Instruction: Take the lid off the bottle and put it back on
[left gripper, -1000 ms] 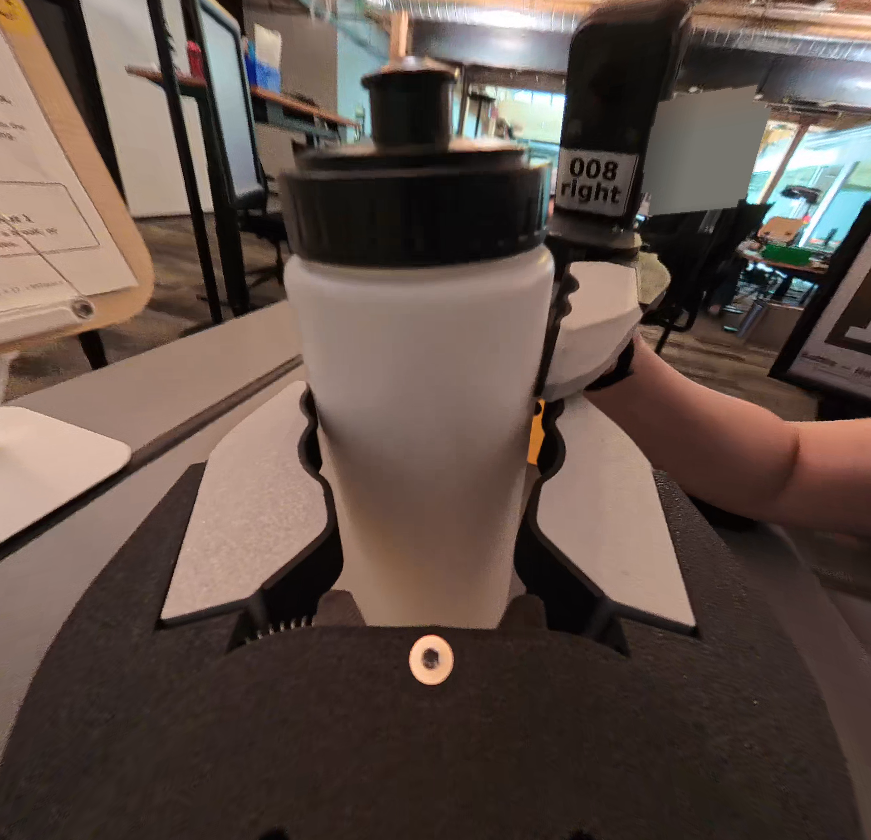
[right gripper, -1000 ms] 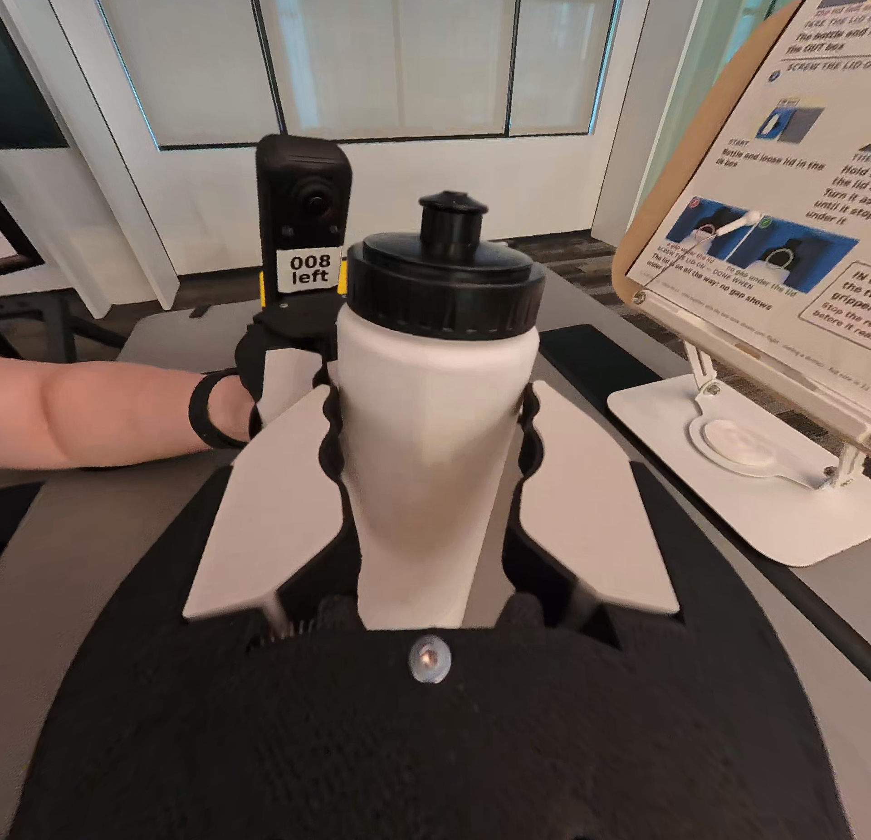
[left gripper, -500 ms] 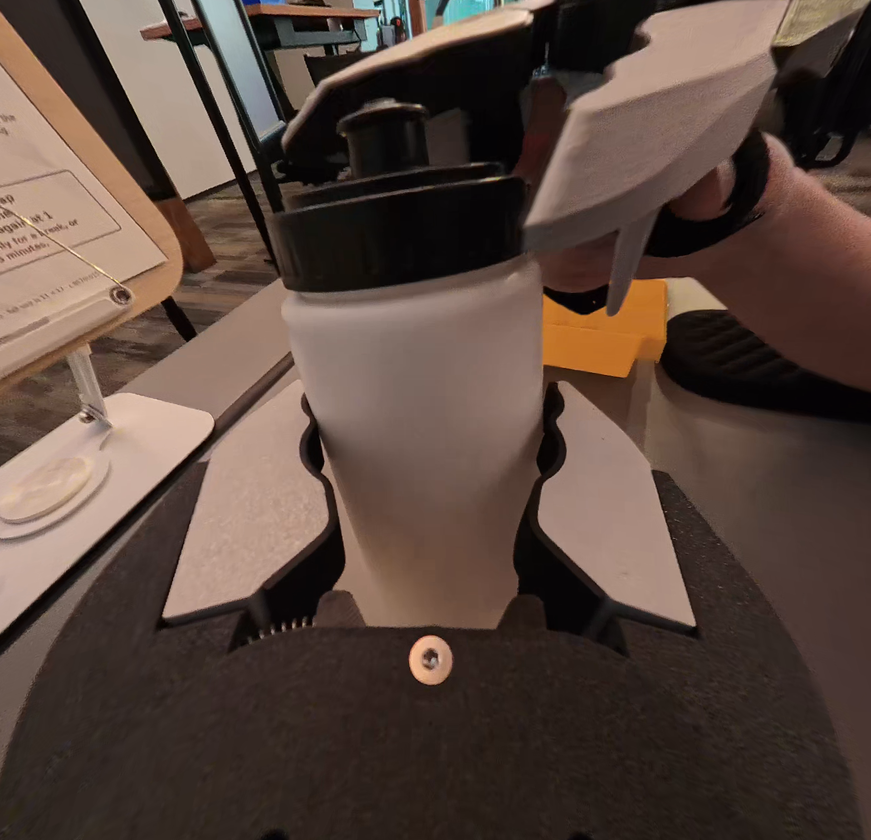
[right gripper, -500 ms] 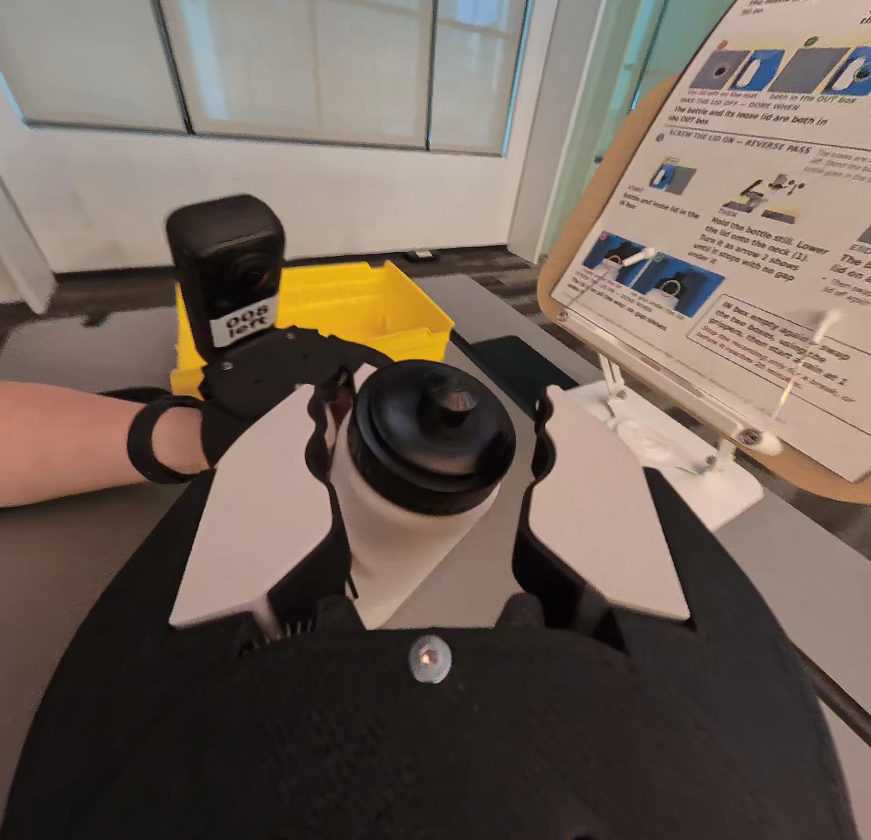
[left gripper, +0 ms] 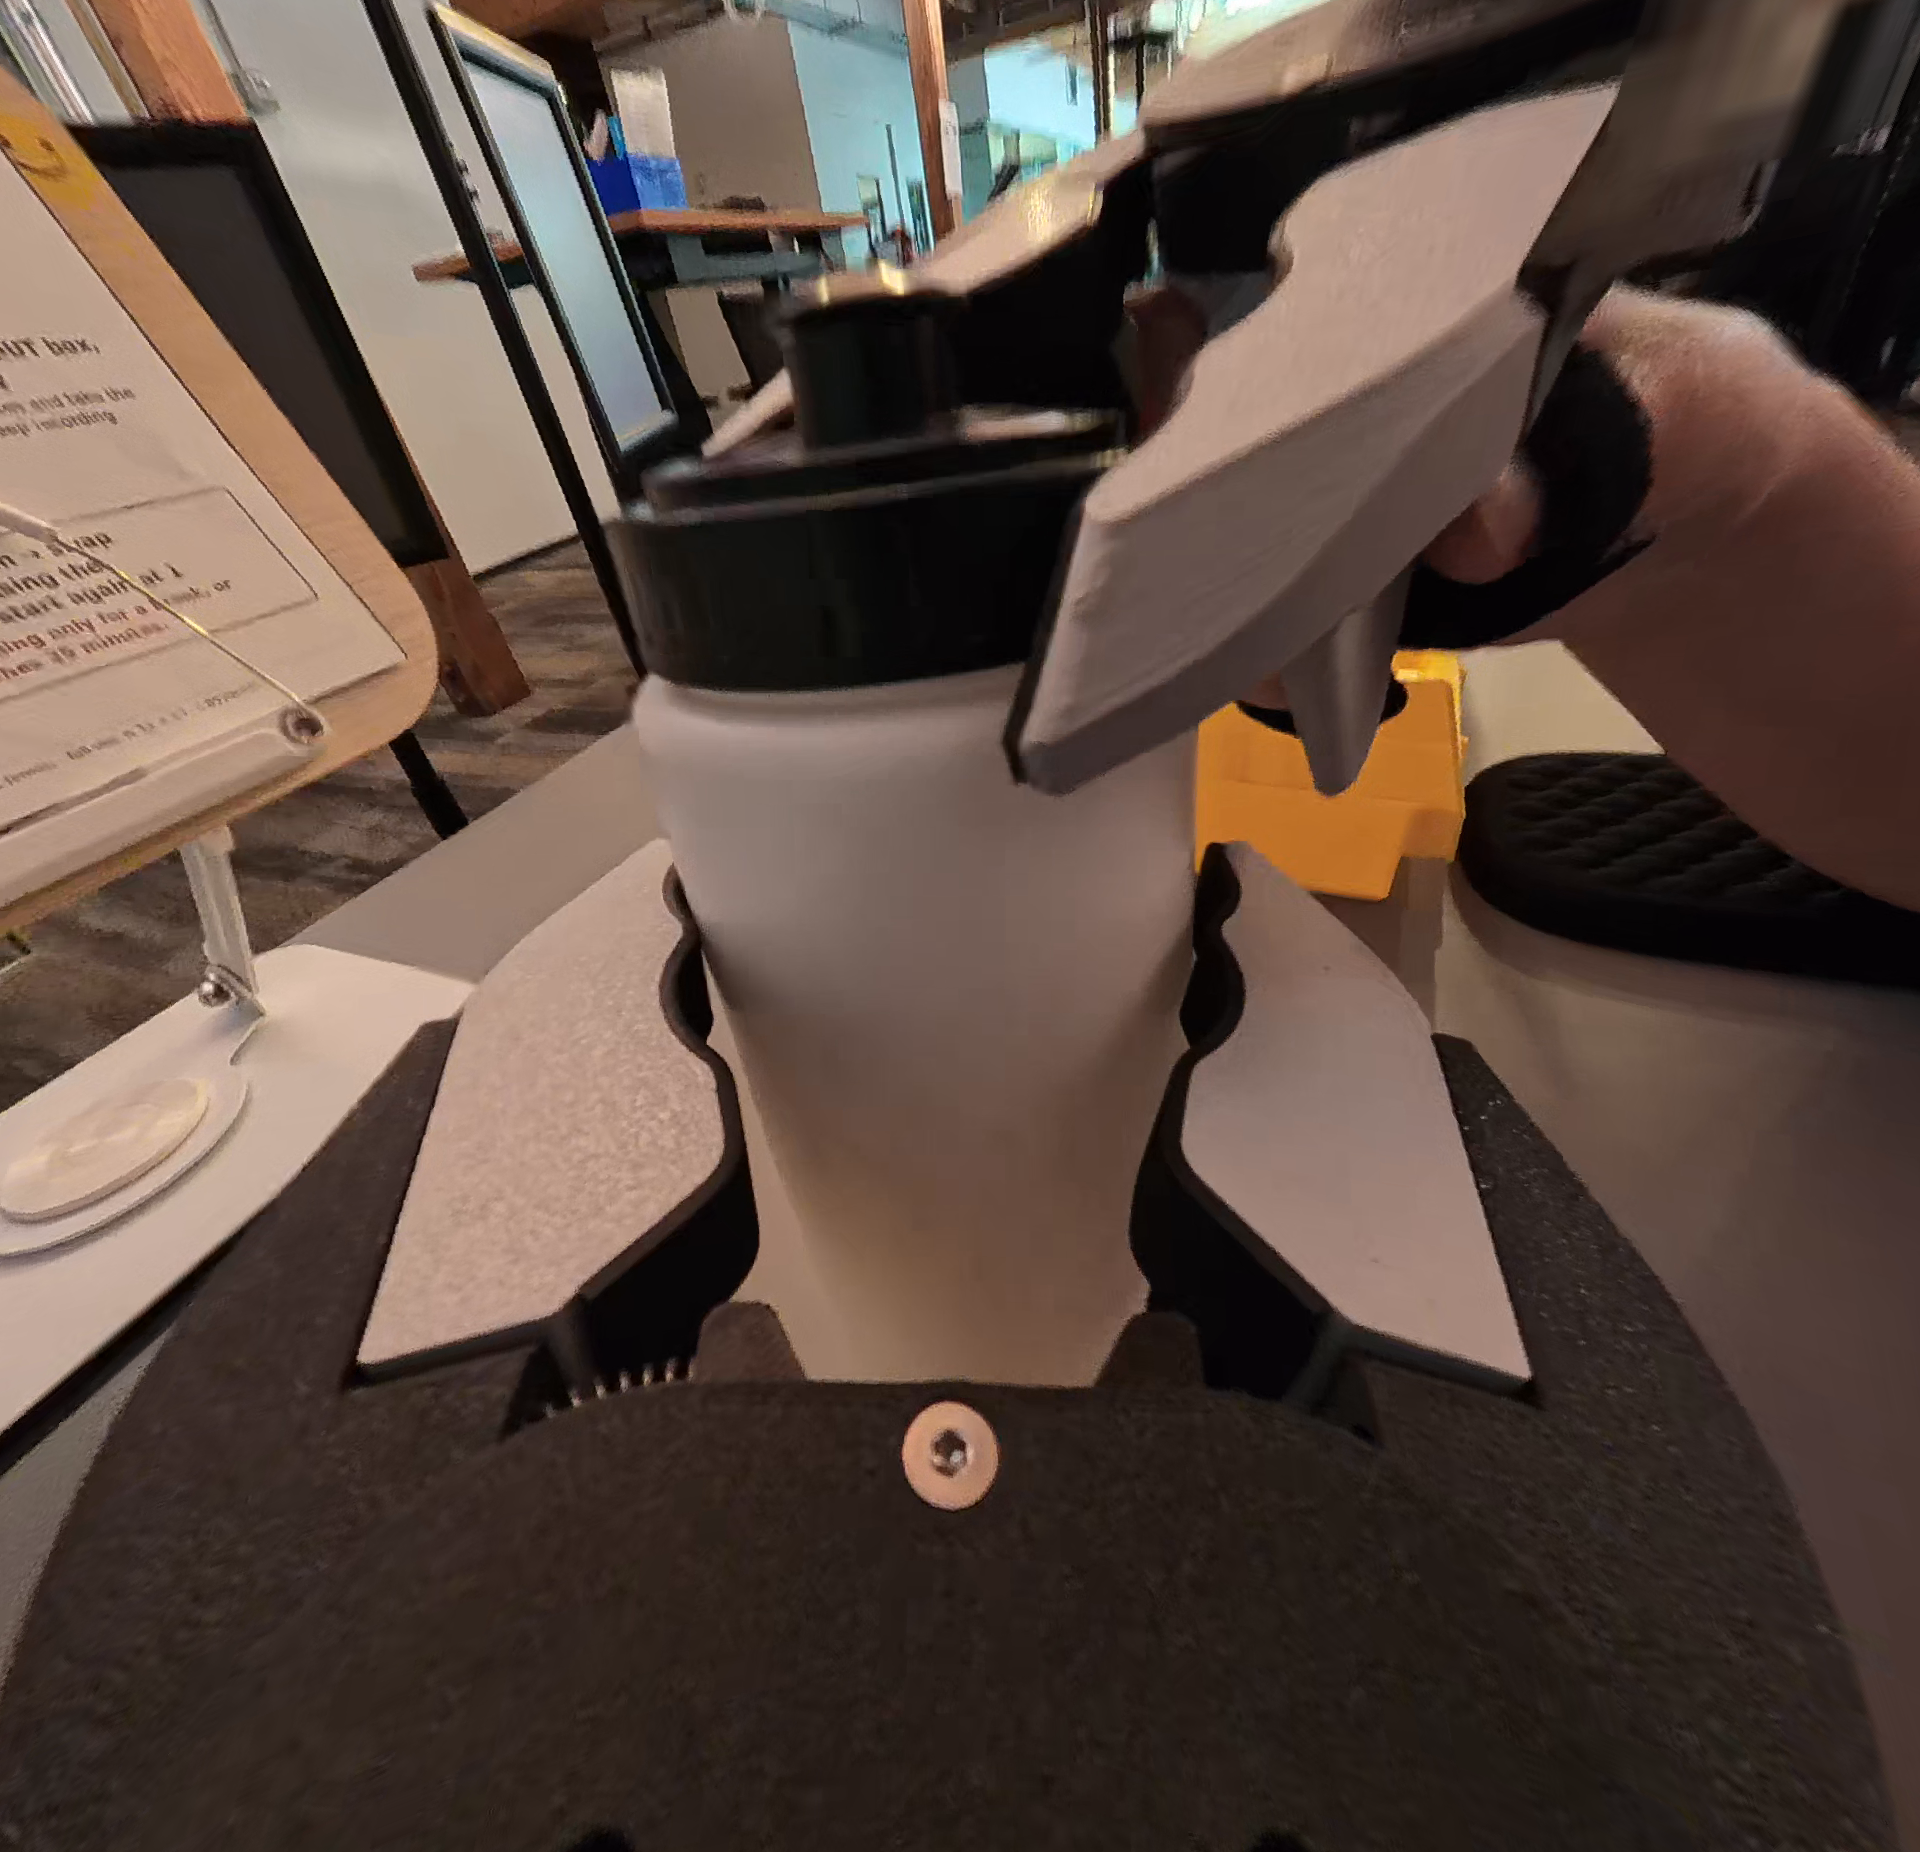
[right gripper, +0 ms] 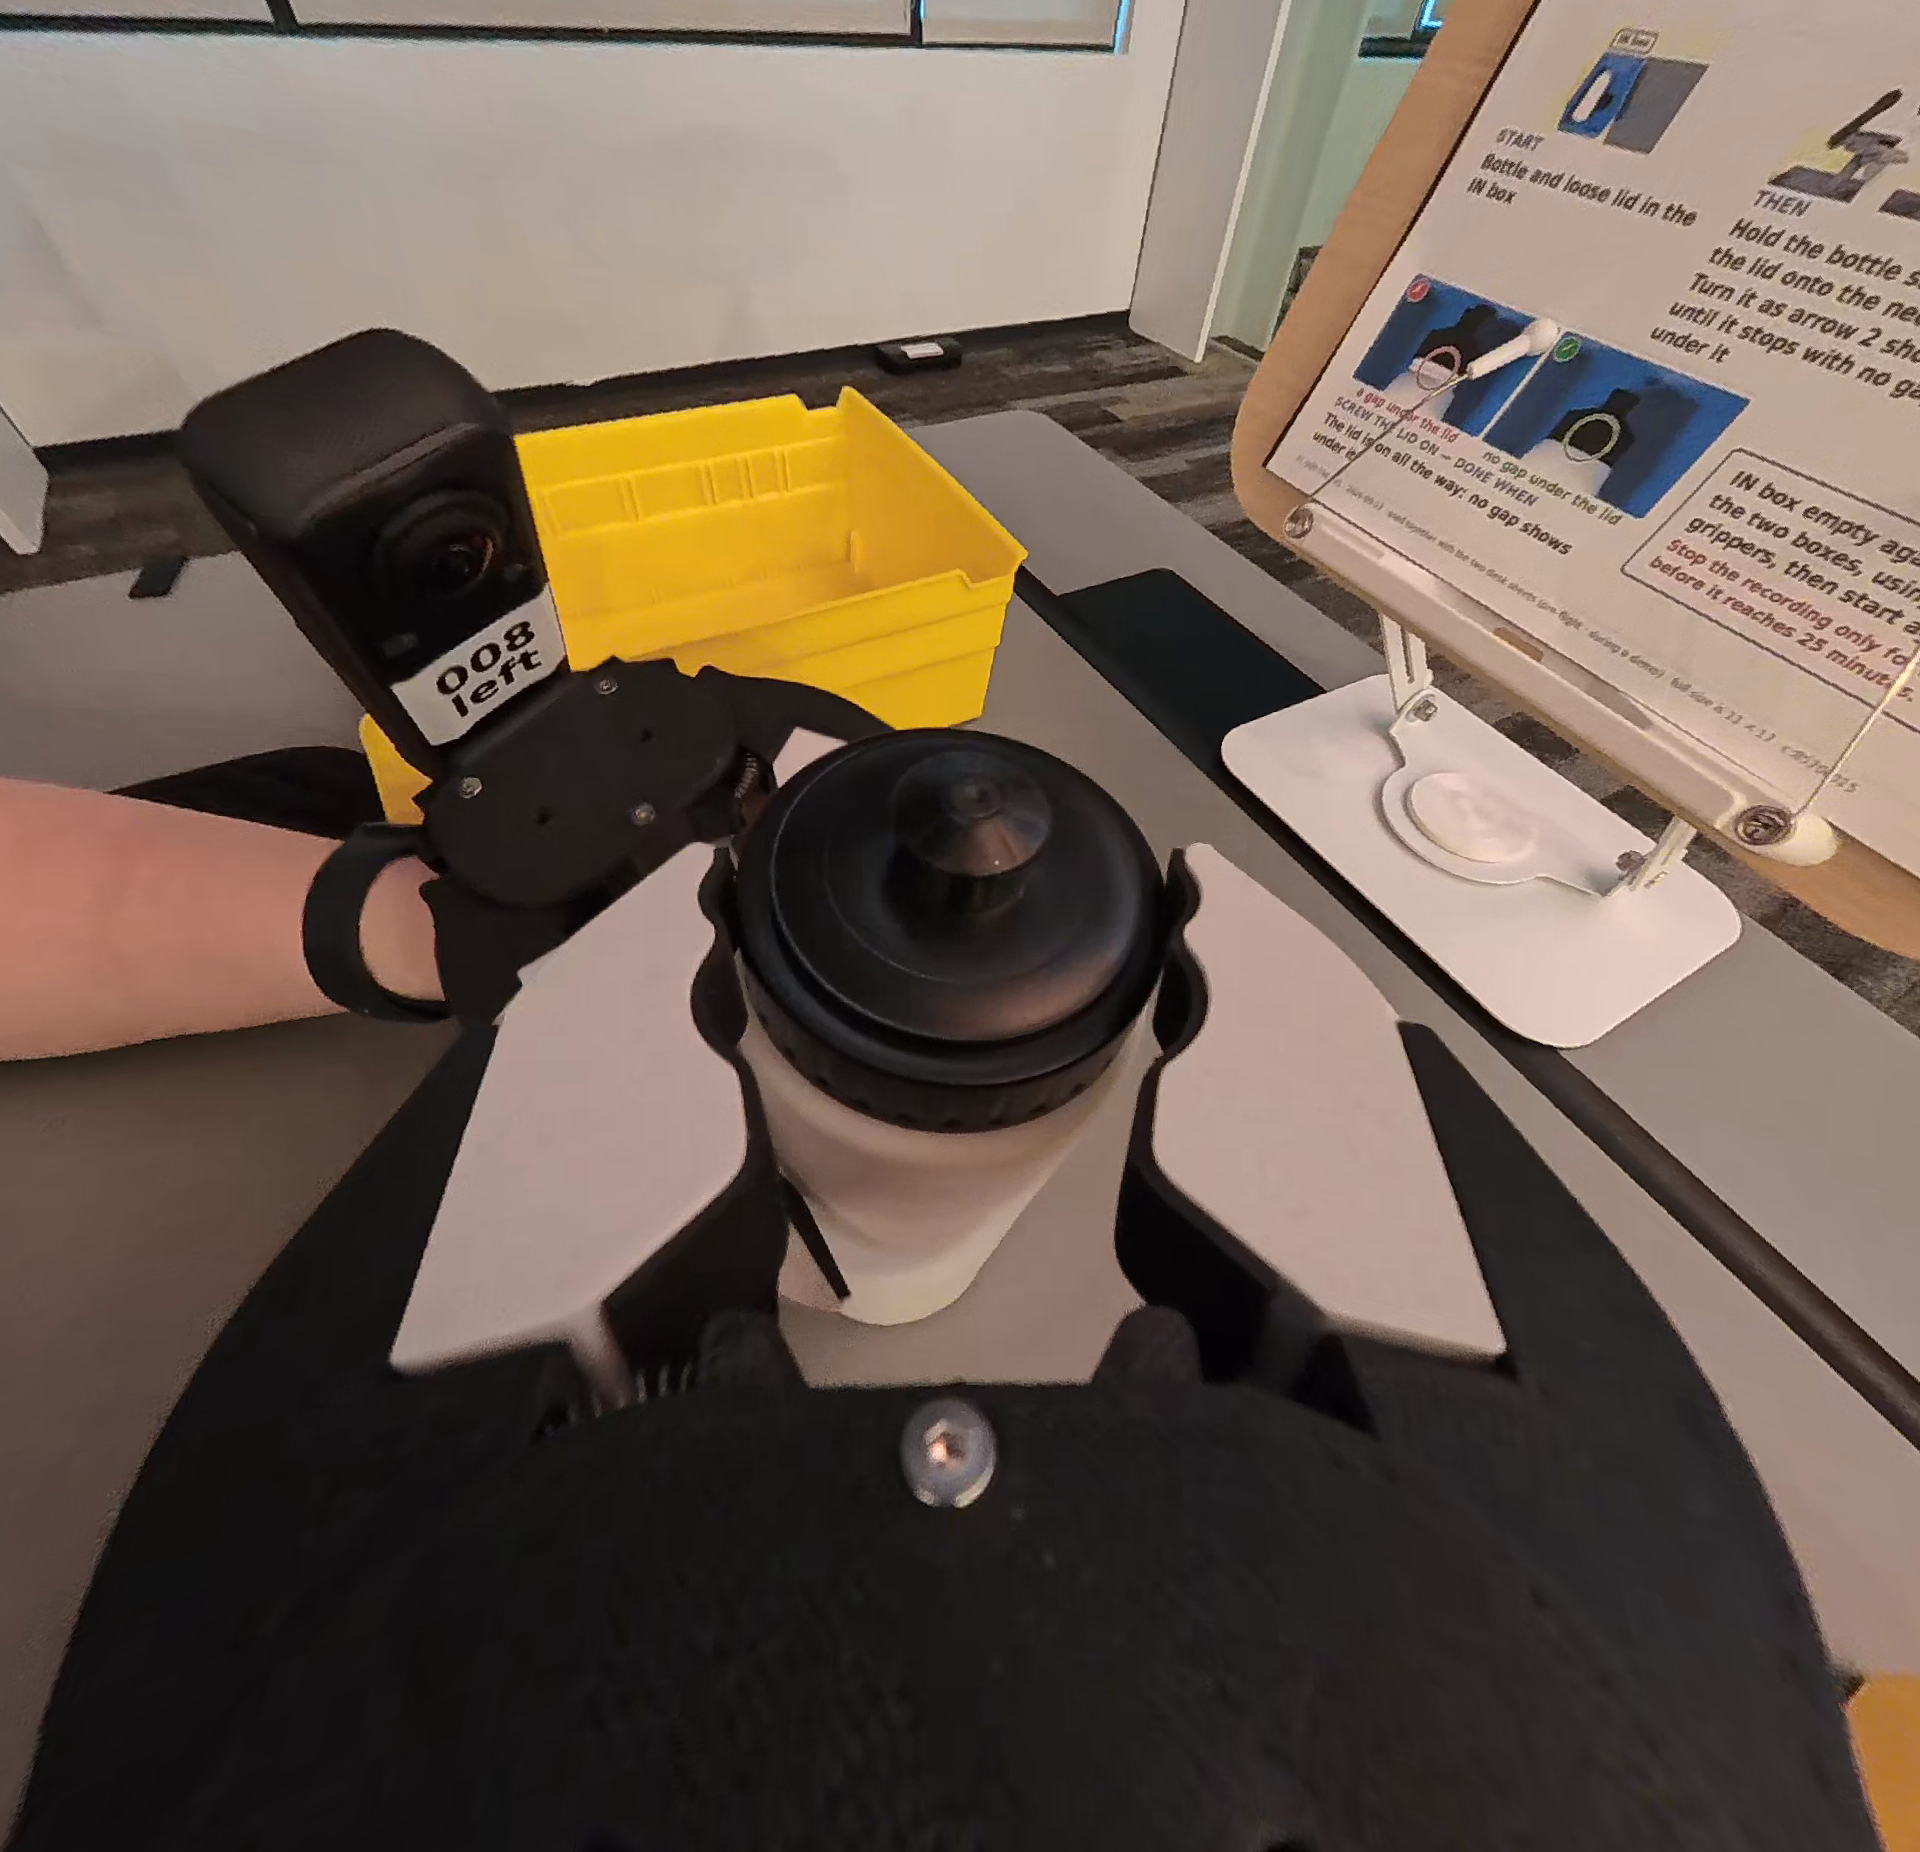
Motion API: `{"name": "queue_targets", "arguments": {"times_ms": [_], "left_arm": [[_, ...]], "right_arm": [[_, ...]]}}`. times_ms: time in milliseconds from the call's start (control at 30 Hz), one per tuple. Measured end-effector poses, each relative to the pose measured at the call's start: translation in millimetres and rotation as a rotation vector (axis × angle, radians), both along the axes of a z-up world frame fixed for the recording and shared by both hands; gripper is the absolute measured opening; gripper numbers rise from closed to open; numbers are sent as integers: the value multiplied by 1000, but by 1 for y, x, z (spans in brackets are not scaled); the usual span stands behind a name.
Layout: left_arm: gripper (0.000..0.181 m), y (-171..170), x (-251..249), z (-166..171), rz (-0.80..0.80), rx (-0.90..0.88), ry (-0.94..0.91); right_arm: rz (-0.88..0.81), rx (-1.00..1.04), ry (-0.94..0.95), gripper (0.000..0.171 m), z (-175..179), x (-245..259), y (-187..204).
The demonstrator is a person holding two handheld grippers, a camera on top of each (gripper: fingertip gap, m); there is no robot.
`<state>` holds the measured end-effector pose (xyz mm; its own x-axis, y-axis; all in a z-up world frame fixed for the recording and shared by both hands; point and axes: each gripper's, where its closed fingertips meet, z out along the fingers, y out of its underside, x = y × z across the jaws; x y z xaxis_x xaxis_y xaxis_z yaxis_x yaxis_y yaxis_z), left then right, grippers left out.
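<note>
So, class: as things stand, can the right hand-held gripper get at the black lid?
Probably yes. The right hand-held gripper comes from above, a finger on each side of the lid; nothing lies between. The left hand-held gripper grips only the white bottle lower down.

Bare table (right gripper: 156, 1231) left of the bottle (right gripper: 914, 1210) — yellow bin (right gripper: 769, 555) behind, document stand (right gripper: 1486, 857) crowding the right.

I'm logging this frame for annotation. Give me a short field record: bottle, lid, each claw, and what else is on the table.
bottle: white bottle, upright, gripped at its body by the left claw
lid: black lid on the bottle
right claw: right claw straddles the lid from above; contact unclear
table extras: yellow bin, instruction board stand
</note>
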<state>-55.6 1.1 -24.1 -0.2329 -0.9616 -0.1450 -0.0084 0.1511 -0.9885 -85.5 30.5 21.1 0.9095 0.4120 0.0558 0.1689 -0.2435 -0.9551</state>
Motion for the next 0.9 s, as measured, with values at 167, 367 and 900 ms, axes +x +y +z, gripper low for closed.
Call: {"name": "queue_targets", "arguments": {"times_ms": [167,367,900], "left_arm": [[90,-3,1,9,19,8,-46],[89,1,2,8,55,-18,-57],[88,-2,6,4,24,-75,51]], "right_arm": [[18,-17,-43,79,0,-3,-3],[1,-24,-13,78,2,-4,-4],[48,-65,4,76,-1,3,-9]]}}
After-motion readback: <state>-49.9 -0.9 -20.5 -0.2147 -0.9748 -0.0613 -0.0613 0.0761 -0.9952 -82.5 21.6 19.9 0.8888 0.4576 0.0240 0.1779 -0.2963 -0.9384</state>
